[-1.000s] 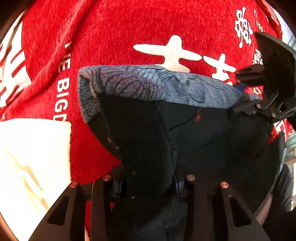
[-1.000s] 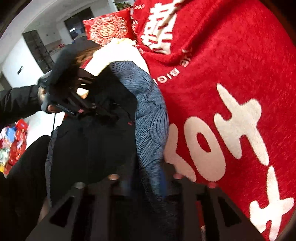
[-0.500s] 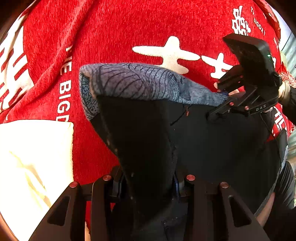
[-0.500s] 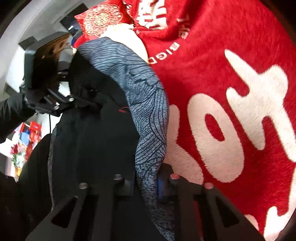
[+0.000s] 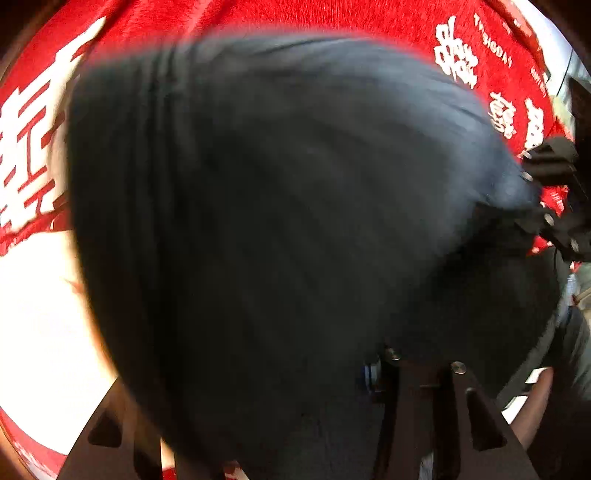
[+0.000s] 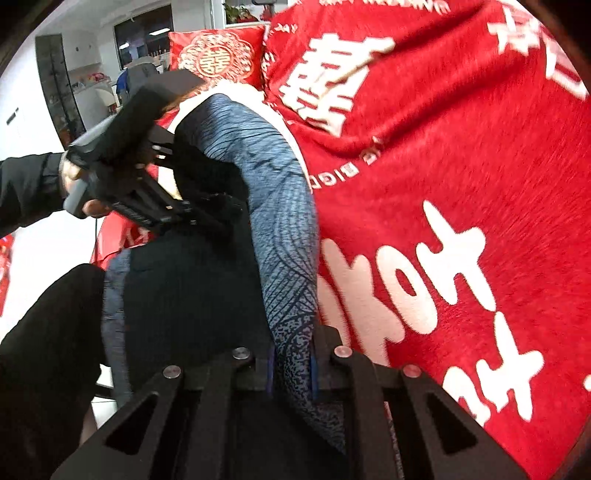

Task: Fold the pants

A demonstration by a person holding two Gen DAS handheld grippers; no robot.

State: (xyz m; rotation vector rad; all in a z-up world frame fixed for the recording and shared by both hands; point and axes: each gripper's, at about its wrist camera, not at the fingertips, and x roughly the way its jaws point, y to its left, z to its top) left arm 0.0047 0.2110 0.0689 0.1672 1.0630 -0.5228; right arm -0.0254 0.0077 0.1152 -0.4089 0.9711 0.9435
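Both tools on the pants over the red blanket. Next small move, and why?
Probably carry the held edge forward over the red blanket and lay it down flat. The right tool is pinched on the patterned waistband of the pants, which hang lifted. The left tool sits at the far end of the same band; its jaws are opening with cloth between them, so check that grip first.

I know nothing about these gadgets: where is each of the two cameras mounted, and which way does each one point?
Left wrist: sits on the left tongs, facing down onto the dark pants, which fill the view over the red blanket; the tongs are opening.
Right wrist: sits on the right tongs, shut on the pants' patterned band; a hand and dark sleeve hold the left tongs.
Shared: pants, blanket, the other tongs.
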